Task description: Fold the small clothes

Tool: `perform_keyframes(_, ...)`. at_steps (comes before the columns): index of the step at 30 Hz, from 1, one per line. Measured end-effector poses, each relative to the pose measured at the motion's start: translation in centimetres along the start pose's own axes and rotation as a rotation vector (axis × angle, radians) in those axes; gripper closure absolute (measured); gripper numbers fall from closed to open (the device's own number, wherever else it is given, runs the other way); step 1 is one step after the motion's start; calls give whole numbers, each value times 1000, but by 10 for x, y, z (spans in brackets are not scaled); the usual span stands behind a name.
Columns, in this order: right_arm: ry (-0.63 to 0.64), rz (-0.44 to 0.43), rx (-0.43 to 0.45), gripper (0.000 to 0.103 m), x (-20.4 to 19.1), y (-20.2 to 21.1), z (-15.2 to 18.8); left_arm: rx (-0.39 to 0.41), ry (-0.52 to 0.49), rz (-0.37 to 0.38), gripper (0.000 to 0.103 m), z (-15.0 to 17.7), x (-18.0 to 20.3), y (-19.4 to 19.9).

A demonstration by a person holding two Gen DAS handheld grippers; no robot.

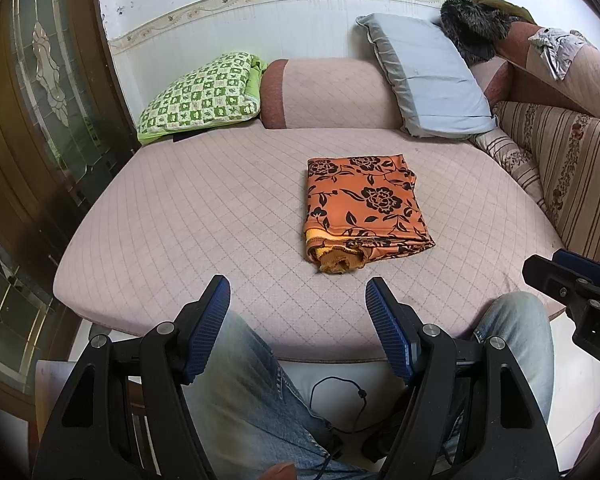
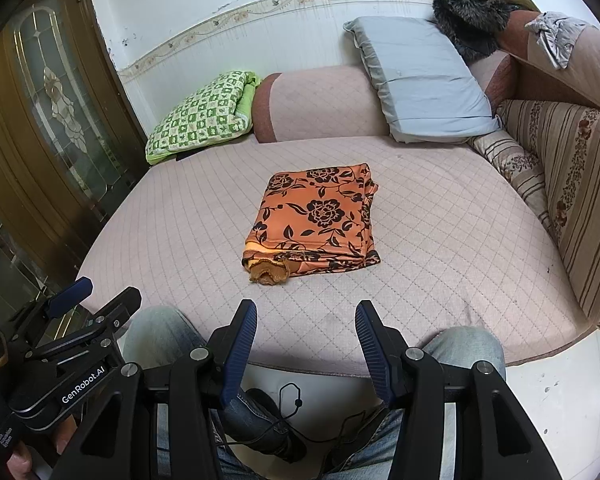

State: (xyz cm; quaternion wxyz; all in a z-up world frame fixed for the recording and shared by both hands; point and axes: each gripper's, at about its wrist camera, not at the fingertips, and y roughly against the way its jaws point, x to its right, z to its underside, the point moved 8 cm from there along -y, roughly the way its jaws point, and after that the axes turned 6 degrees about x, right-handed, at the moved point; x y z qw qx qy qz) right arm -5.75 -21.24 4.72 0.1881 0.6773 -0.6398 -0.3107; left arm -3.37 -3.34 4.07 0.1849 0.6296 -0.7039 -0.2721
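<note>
An orange garment with black flowers [image 1: 364, 210] [image 2: 314, 226] lies folded into a flat rectangle in the middle of the pink quilted cushion [image 1: 204, 216] [image 2: 440, 240]. A rumpled mustard edge pokes out at its near side. My left gripper [image 1: 298, 294] hovers open over the cushion's front edge, short of the garment, with nothing between its blue pads. My right gripper [image 2: 306, 318] is also open and empty, just in front of the garment. Each gripper shows at the edge of the other's view, the right gripper [image 1: 580, 292] and the left gripper [image 2: 76, 316].
A green checked pillow [image 1: 200, 94] and a grey-blue pillow [image 1: 428, 76] lean at the back of the sofa. A striped cushion [image 1: 560, 160] lines the right side. A person's knees in jeans [image 1: 256, 392] sit below the grippers, with a black cable [image 1: 340, 396] on the floor. A wooden glass door [image 1: 40, 100] stands left.
</note>
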Motion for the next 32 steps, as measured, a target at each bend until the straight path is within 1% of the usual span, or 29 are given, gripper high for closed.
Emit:
perform_keyframes(9,-1,0,-5,54,3,-3,0,-11,-13,13,32,1,-3,-9)
perform_keyframes(22,-12,-8,-50,54,9,-28,-3,-66,-28,21,32,0,-7,-46)
perform_keyframes(25,-18,-12,-60,54,11,-38,-6,-85,-31,12,32,-1,-9,-62)
perform_keyframes(29,-25,-12,-69,54,15,-54,-12,-113,-32,26,32,-1,-9,-84)
perform_keyframes(32,-36,-19,-79,54,21,-71,-17,-128,-42,37,32,-5,-8,-109)
